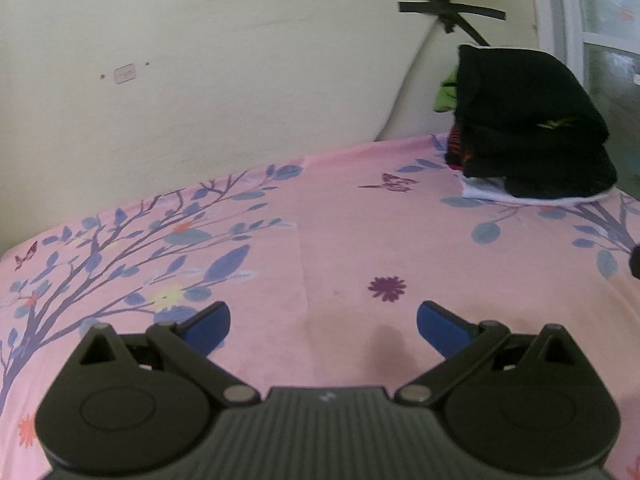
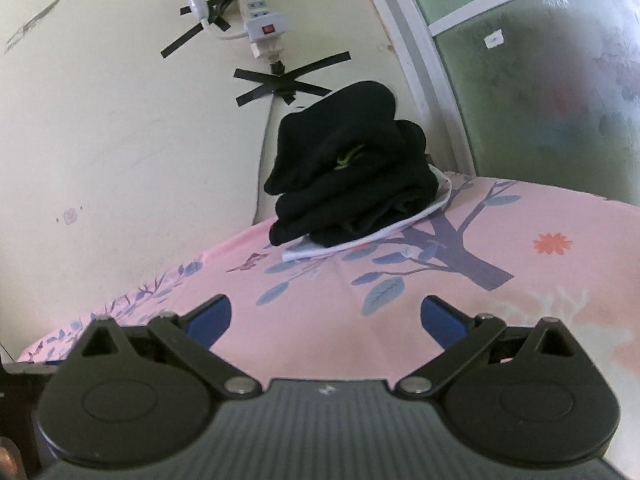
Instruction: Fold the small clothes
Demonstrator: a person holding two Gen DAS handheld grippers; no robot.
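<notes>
A stack of folded small clothes [image 1: 532,128], mostly black with a white piece at the bottom and red and green bits showing, sits in the far corner of the bed by the wall. It also shows in the right wrist view [image 2: 352,176]. My left gripper [image 1: 323,322] is open and empty, hovering over the pink floral bedsheet [image 1: 340,232], well short of the stack. My right gripper [image 2: 326,320] is open and empty too, over the sheet [image 2: 520,280] in front of the stack.
A cream wall [image 1: 200,60] runs behind the bed. A power strip [image 2: 260,12] and cable are taped to it with black tape [image 2: 284,80]. A frosted window with a white frame [image 2: 540,80] stands at the right.
</notes>
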